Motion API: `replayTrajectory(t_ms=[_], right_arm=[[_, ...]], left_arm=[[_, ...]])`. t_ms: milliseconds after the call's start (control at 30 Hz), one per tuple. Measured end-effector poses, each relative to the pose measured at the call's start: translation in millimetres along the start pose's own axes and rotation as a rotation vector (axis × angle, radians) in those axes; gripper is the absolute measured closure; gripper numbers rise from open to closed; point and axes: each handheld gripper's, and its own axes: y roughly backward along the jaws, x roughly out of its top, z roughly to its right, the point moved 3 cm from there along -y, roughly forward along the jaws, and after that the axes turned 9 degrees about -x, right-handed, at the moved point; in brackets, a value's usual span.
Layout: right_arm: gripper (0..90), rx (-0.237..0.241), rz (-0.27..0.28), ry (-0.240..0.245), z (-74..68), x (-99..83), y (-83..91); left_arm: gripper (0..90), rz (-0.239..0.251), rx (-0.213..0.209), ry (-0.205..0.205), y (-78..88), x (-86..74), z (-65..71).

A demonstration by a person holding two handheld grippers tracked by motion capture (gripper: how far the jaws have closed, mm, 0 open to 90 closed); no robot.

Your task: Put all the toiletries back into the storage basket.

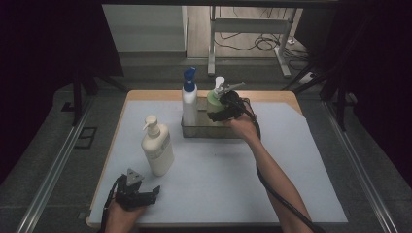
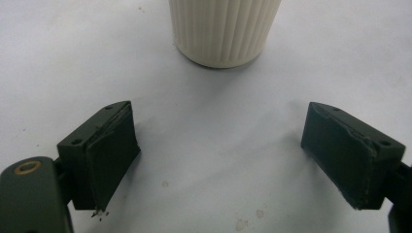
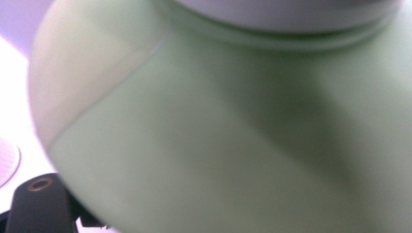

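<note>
Gripping green bottle [image 3: 233, 136], close-up

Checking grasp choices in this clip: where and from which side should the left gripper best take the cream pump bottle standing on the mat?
Probably the ribbed body of the cream pump bottle, low to mid height, approached level from the person's side. It stands upright and apart from the tray, straight ahead of the open left gripper. The pump head is narrow and overhangs, a poorer hold.

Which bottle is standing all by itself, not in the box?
The cream pump bottle. It stands alone on the table near the left gripper, while the blue-topped bottle and the green bottle are at the clear box.
</note>
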Motion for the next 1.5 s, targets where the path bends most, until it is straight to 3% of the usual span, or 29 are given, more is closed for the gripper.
replayTrajectory(t_ms=[367, 633, 1267, 1500], right_arm=[[11.3, 0.007, 0.004, -0.004, 1.1, -1.2, 0.4], [5.6, 0.003, 0.027, 0.014, -0.6, -3.4, 8.0], [13.4, 0.042, 0.042, 0.053, 4.7, -23.5, 34.2], [14.7, 0.068, 0.041, 0.027, 5.8, -28.7, 40.1]], left_arm=[[12.5, 0.001, 0.001, 0.000, 0.0, -0.1, 0.1], [12.5, 0.001, 0.001, 0.000, 0.0, -0.1, 0.1], [12.5, 0.002, -0.001, 0.002, -0.2, -0.1, 0.3], [12.5, 0.002, 0.000, 0.000, -0.1, -0.1, 0.2]])
